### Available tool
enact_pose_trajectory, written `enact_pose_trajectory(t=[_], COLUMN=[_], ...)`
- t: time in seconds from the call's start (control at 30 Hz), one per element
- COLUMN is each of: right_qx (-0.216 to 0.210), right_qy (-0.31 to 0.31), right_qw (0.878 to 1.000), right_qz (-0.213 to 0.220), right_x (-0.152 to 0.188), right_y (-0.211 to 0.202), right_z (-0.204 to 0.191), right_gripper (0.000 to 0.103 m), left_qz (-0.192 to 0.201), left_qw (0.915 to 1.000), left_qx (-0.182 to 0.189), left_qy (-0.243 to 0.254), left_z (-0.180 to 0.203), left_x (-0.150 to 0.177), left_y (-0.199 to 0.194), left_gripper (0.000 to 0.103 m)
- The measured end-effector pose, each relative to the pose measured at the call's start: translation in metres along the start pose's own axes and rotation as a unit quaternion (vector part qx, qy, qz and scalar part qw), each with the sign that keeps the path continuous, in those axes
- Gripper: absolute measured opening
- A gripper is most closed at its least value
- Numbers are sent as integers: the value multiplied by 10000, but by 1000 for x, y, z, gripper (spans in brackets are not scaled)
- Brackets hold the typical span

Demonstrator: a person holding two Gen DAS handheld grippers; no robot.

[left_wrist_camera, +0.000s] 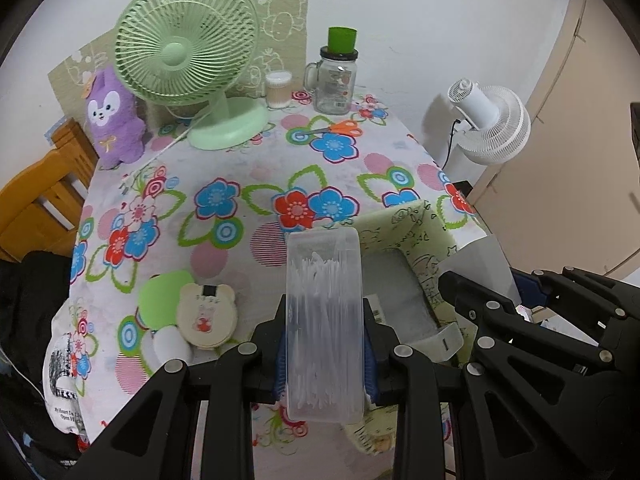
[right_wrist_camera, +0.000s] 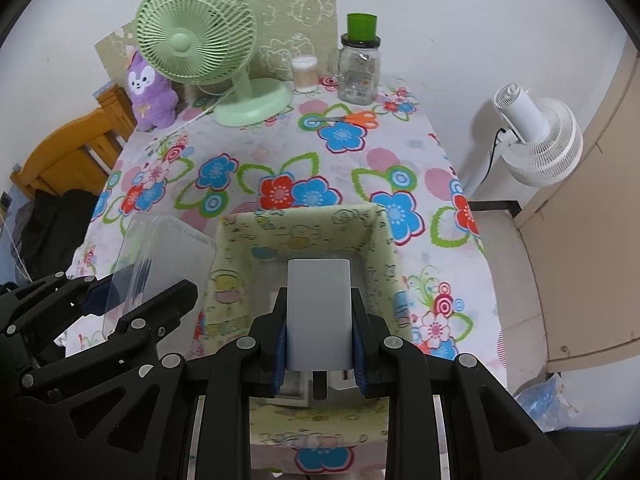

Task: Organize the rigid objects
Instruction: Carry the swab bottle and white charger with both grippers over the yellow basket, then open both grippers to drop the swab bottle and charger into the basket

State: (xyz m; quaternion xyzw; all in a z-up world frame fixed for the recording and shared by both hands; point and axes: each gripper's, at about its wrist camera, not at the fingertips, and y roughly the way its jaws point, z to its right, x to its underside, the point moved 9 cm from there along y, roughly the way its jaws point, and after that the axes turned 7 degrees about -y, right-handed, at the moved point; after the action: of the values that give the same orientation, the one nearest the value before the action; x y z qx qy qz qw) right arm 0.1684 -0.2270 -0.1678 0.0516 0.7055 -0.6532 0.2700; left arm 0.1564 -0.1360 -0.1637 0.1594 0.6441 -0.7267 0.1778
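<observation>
Left gripper [left_wrist_camera: 324, 344] clamped narrow on a clear plastic box [left_wrist_camera: 325, 320] of thin white sticks, likely floss picks or swabs, held above the near edge of the floral table [left_wrist_camera: 256, 168], just left of the fabric storage bin [left_wrist_camera: 430, 232]. Right gripper [right_wrist_camera: 319, 340] clamped on a plain white rectangular block [right_wrist_camera: 319, 312], maybe a power bank or case, held over the bin's [right_wrist_camera: 304, 224] open interior.

Handling, judged: clear box is light, stiff, thin-walled and slick. Squeeze on the long flat sides near mid-length as it is now, light force or the walls flex or crack. Contents loose, so keep it level. White block looks solid, smooth and rounded at the corners, so it could slip. Grip across the narrow width near the middle.

Bin walls look soft, so they may fold if bumped.

Untouched on the table: round bear-face case [left_wrist_camera: 208, 314] near left, orange scissors [left_wrist_camera: 340, 128] far.
</observation>
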Motion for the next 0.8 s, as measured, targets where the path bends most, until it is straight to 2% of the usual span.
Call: enact_pose_trajectory(t=[0.33, 0.6, 0.8], right_qx=[-10, -53, -91], right_qy=[25, -132, -320], right_qw=[9997, 9990, 9979], right_qz=[-236, -426, -558], right_x=[4, 3, 6], right_y=[21, 41, 53], right_z=[32, 40, 41], right_gripper=[29, 29, 29], left_qz=[-190, -367, -441], left_qw=[9998, 9988, 9987], left_qx=[85, 214, 35], left_qy=[16, -247, -236], left_z=[26, 26, 24], left_x=[-3, -2, 3], left_y=[28, 51, 68], left_gripper=[29, 29, 29])
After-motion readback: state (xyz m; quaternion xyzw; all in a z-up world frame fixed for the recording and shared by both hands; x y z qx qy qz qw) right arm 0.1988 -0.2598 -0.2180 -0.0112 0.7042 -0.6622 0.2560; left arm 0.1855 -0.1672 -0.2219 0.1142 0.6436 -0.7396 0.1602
